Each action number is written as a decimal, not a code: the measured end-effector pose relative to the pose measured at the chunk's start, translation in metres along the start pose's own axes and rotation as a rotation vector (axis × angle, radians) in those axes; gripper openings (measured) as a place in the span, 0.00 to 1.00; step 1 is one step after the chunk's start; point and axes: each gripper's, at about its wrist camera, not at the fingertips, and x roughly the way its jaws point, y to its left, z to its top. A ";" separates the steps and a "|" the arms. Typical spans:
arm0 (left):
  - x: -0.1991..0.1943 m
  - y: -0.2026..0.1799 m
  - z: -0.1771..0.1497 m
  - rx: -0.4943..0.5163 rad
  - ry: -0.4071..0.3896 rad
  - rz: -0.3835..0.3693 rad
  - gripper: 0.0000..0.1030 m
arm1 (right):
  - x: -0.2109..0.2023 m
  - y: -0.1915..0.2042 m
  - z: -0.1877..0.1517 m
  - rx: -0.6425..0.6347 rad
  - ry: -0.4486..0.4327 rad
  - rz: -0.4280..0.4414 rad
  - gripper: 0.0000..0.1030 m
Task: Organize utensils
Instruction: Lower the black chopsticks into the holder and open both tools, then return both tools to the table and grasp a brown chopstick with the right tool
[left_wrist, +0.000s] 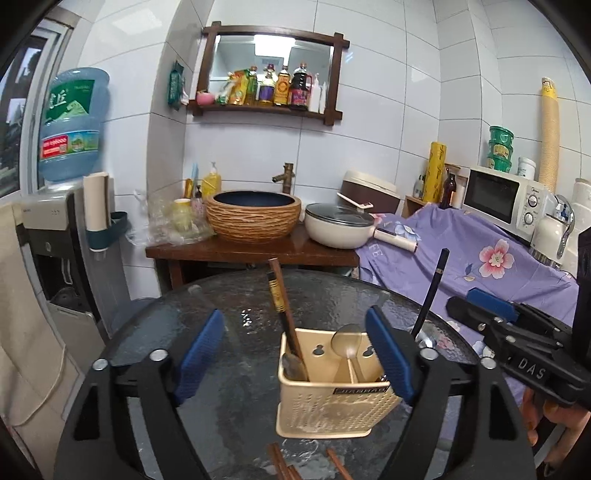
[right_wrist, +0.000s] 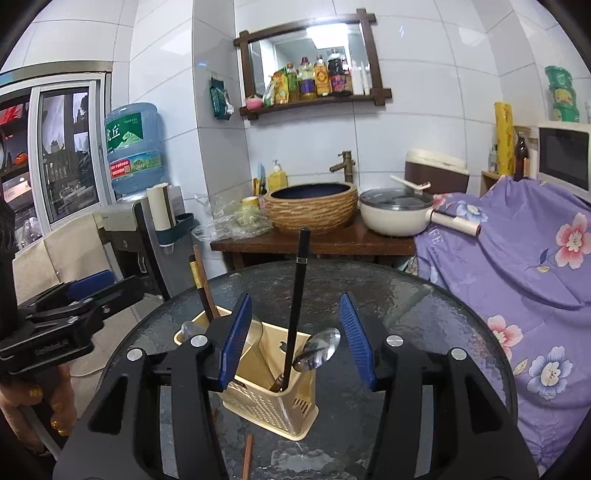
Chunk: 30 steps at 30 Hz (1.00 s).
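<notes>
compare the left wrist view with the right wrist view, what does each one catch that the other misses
Only the left wrist view: the front label plate on the utensil holder and the white thermos at the far right. Only the right wrist view: the window shelves at left. Both: the holder, brown chopsticks, black chopstick, metal spoon, glass table and basin.

Home kitchen: white tiled walls; basin (left_wrist: 253, 216) with tap (left_wrist: 283, 174) on wooden counter; condiment shelf (left_wrist: 266, 107); microwave (left_wrist: 496, 195); rice cooker (left_wrist: 369, 190); lidded pan (left_wrist: 338, 225); water dispenser (left_wrist: 70, 125)
</notes>
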 end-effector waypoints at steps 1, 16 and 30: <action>-0.007 0.003 -0.004 -0.003 -0.007 0.004 0.81 | -0.009 0.002 -0.004 -0.014 -0.021 -0.009 0.50; -0.012 0.019 -0.109 0.021 0.243 0.026 0.65 | -0.017 0.032 -0.123 -0.128 0.229 -0.006 0.54; 0.015 0.021 -0.172 0.013 0.452 -0.020 0.25 | 0.013 0.039 -0.191 -0.085 0.462 0.016 0.54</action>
